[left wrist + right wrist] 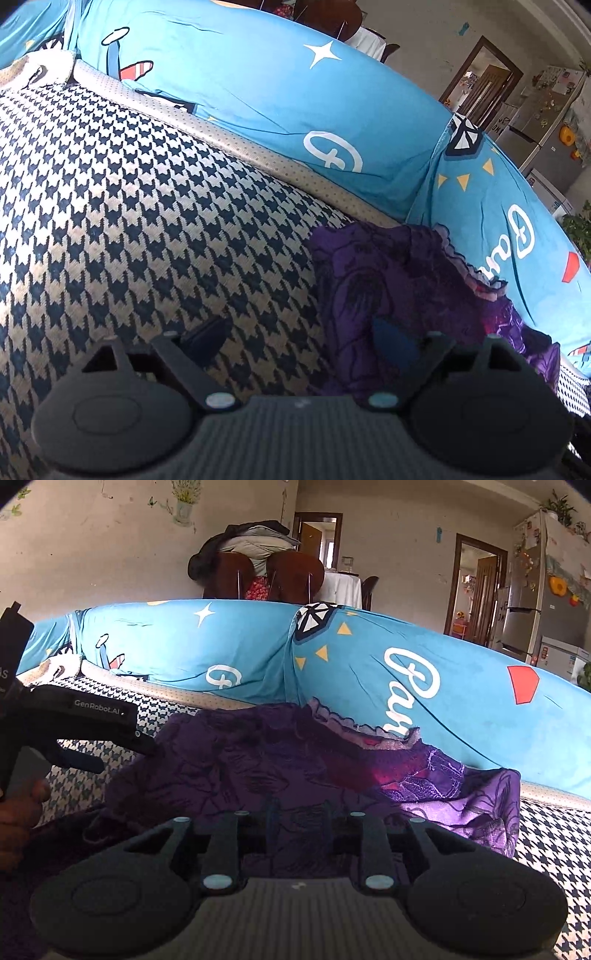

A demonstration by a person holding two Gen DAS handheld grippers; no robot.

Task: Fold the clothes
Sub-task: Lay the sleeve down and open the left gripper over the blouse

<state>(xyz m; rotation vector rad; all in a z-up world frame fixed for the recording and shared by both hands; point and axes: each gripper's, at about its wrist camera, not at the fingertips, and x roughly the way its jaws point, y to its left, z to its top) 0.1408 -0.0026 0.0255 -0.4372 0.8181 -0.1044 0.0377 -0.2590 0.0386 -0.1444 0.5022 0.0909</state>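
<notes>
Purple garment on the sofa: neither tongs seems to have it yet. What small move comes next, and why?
Probably ease the left tongs toward the purple garment and close on its near edge. They stand wide open, one finger already over the cloth, the other over the houndstooth cover. The right tongs are only narrowly parted above the garment, gripping nothing visible.

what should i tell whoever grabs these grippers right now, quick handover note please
Left gripper: jaws wide open, nothing held, at the left edge of the purple garment.
Right gripper: jaws narrowly apart over the garment, no grip visible.
Garment lies rumpled on the houndstooth seat cover, its back edge against the blue sofa cushions.
Done: no neat fold visible yet.
Left: spread it flat, then fold.
</notes>
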